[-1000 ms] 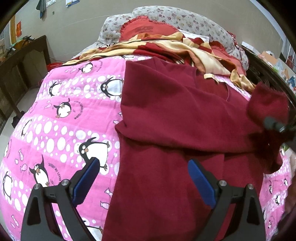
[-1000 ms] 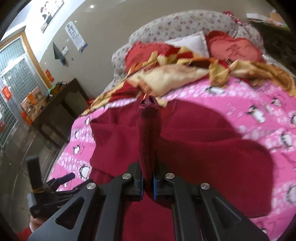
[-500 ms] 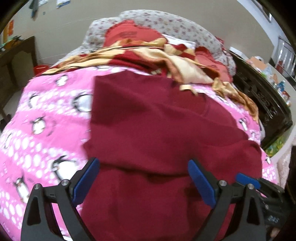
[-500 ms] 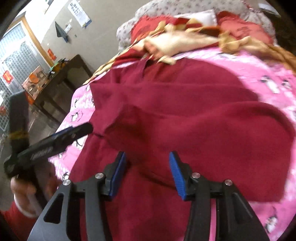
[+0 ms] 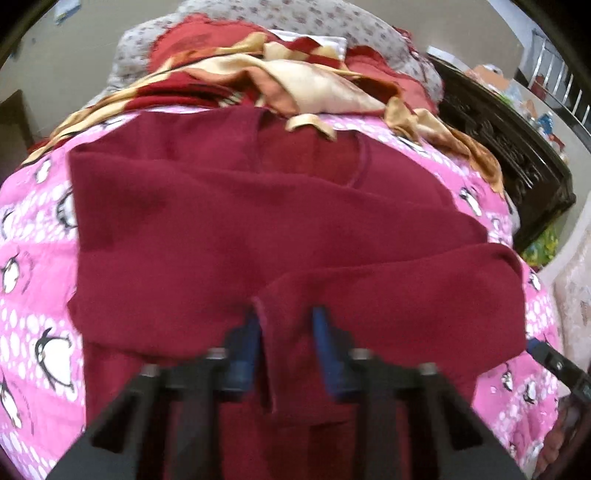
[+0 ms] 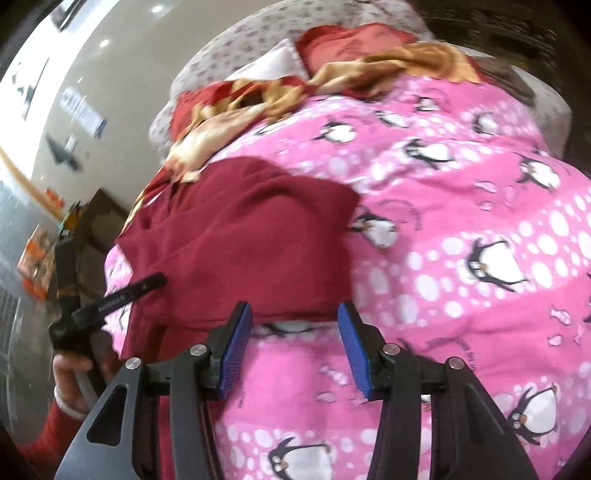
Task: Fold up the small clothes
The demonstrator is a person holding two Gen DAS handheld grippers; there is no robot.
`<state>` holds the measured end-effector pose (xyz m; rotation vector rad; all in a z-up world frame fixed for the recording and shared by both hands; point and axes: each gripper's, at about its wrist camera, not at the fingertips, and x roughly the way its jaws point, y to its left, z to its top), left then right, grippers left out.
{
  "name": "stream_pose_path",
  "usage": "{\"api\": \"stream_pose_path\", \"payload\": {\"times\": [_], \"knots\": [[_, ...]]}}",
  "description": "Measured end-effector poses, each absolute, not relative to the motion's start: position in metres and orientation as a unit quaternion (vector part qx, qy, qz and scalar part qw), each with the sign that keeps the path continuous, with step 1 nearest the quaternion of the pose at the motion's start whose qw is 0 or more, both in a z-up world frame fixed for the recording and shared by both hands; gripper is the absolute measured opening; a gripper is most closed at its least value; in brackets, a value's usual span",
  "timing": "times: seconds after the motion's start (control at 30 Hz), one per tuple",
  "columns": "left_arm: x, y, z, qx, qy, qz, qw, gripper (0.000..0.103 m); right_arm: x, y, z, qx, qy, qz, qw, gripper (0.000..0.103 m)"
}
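A maroon sweater [image 5: 221, 221] lies spread on a pink penguin blanket [image 5: 29, 258]. One sleeve [image 5: 406, 295] is folded across its body. My left gripper [image 5: 286, 317] is closing on that sleeve's cuff, which stands between the blue pads. My right gripper [image 6: 294, 310] is open and hangs over the pink blanket [image 6: 480, 295] at the sweater's [image 6: 240, 229] right edge, nothing between its fingers. The left gripper's finger [image 6: 125, 291] shows at the left of the right wrist view. A tip of the right gripper [image 5: 550, 358] shows at the right edge of the left wrist view.
A crumpled red-and-gold quilt [image 5: 295, 81] and flowered pillows [image 5: 295, 22] lie at the head of the bed. Dark carved wooden furniture [image 5: 517, 158] borders the right side. A person's hand [image 6: 70, 373] in a red sleeve holds the left gripper.
The right gripper let go of the sleeve, opened and swung right to the sweater's edge. The left gripper moved right over the sweater and its wide jaws closed around the sleeve cuff.
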<state>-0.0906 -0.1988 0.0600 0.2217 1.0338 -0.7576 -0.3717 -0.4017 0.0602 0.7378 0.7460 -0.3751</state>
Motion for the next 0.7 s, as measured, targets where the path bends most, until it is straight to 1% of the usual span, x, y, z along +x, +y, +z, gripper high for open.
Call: {"api": "stream_pose_path", "payload": {"times": [0.03,0.2,0.3,0.37,0.47,0.53,0.7], "knots": [[-0.09,-0.199,0.067,0.1,0.479,-0.363,0.793,0.014,-0.37,-0.405,0.06,0.352,0.352,-0.182,0.848,0.059],[-0.073,-0.17,0.131,0.061,0.424,-0.381,0.82,0.012,-0.36,-0.419,0.074,0.335,0.341,-0.203,0.854,0.059],[-0.053,-0.139,0.15,0.067,0.411,-0.351,0.839,0.012,-0.35,-0.422,0.082,0.331,0.336,-0.2,0.859,0.059],[-0.037,-0.119,0.145,0.07,0.423,-0.328,0.842,0.012,-0.341,-0.423,0.085,0.326,0.335,-0.195,0.862,0.06],[-0.018,-0.096,0.12,0.071,0.457,-0.286,0.839,0.012,-0.321,-0.419,0.083,0.313,0.347,-0.185,0.864,0.06],[-0.017,-0.093,0.11,0.069,0.47,-0.283,0.833,0.012,-0.305,-0.417,0.078,0.305,0.357,-0.177,0.865,0.06],[-0.024,-0.098,0.102,0.085,0.463,-0.292,0.832,0.012,-0.272,-0.424,0.065,0.306,0.372,-0.177,0.858,0.062]]}}
